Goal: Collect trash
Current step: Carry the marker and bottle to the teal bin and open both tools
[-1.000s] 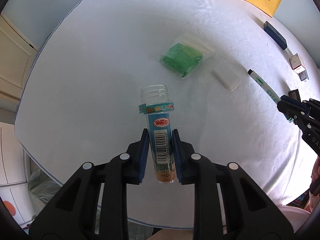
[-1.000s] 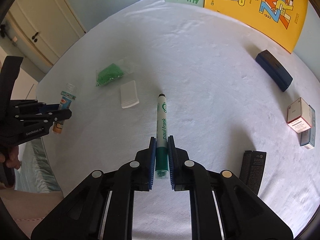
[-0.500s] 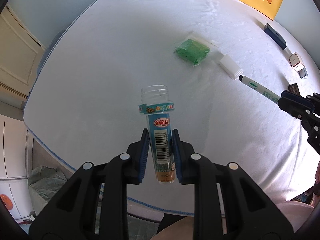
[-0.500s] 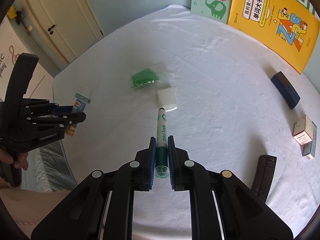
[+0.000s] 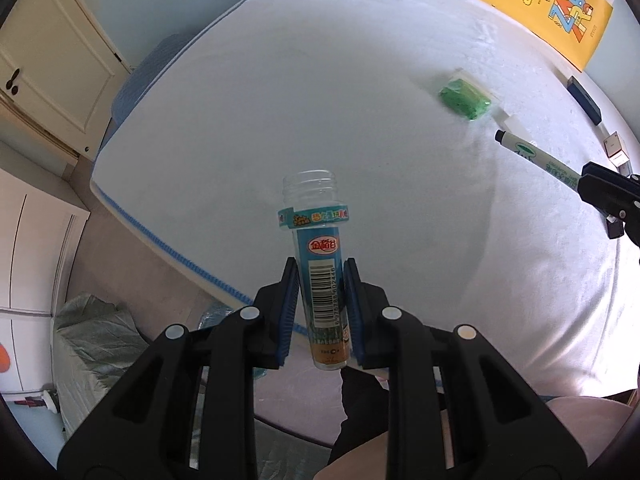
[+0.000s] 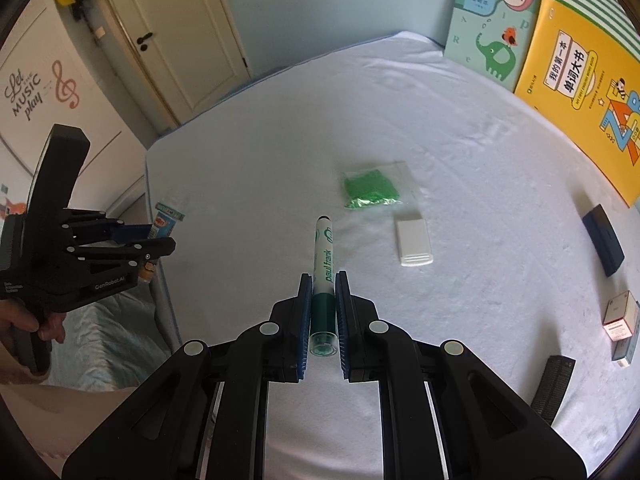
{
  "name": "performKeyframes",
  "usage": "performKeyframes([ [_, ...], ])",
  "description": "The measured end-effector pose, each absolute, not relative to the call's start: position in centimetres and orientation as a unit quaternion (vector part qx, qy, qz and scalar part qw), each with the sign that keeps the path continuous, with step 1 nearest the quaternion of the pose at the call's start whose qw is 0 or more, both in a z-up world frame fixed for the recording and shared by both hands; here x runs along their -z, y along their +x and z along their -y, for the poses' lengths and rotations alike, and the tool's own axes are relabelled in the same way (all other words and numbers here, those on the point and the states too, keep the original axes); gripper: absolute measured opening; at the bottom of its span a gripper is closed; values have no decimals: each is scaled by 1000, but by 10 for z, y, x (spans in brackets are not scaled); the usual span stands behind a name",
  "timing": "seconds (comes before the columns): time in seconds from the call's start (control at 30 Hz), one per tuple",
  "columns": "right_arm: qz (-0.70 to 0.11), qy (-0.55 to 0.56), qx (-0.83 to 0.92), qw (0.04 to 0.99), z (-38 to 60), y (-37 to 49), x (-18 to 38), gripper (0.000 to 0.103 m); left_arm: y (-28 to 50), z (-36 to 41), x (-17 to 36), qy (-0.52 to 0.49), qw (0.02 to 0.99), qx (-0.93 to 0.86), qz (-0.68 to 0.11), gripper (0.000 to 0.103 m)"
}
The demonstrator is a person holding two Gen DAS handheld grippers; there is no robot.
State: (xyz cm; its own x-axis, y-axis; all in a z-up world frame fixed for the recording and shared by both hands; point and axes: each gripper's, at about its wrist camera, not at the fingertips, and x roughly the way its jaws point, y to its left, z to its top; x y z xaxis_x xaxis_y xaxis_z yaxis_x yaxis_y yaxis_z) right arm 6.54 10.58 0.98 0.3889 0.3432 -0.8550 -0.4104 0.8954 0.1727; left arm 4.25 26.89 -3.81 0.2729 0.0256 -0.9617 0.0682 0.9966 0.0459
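Note:
My left gripper [image 5: 320, 276] is shut on an empty clear plastic tube [image 5: 318, 248] with a blue label and no cap, held in the air over the bed's left front edge. It also shows in the right wrist view [image 6: 162, 226]. My right gripper [image 6: 323, 280] is shut on a green and white marker [image 6: 325, 258], held above the white bed [image 6: 460, 140]. The marker also shows in the left wrist view [image 5: 532, 154]. A clear bag of green material [image 6: 370, 190] and a small white case [image 6: 414, 242] lie on the sheet.
Picture books [image 6: 580, 80] lean on the far wall. A dark blue case [image 6: 602, 240], small boxes [image 6: 620, 320] and a black comb-like object [image 6: 554, 386] lie at the bed's right. A bag-lined bin [image 5: 96, 344] stands on the floor at the left. A door [image 6: 180, 40] stands behind.
Both grippers have lifted and drawn back towards the bed's left front edge, each keeping its object. The bag and white case look farther away.

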Motion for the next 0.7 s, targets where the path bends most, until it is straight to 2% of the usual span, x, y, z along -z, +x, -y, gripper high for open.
performKeyframes([
  [0.7,-489,-122,-392,770,-267,59,-16,13,-31,-400,53,-70,778,-134,-610,21],
])
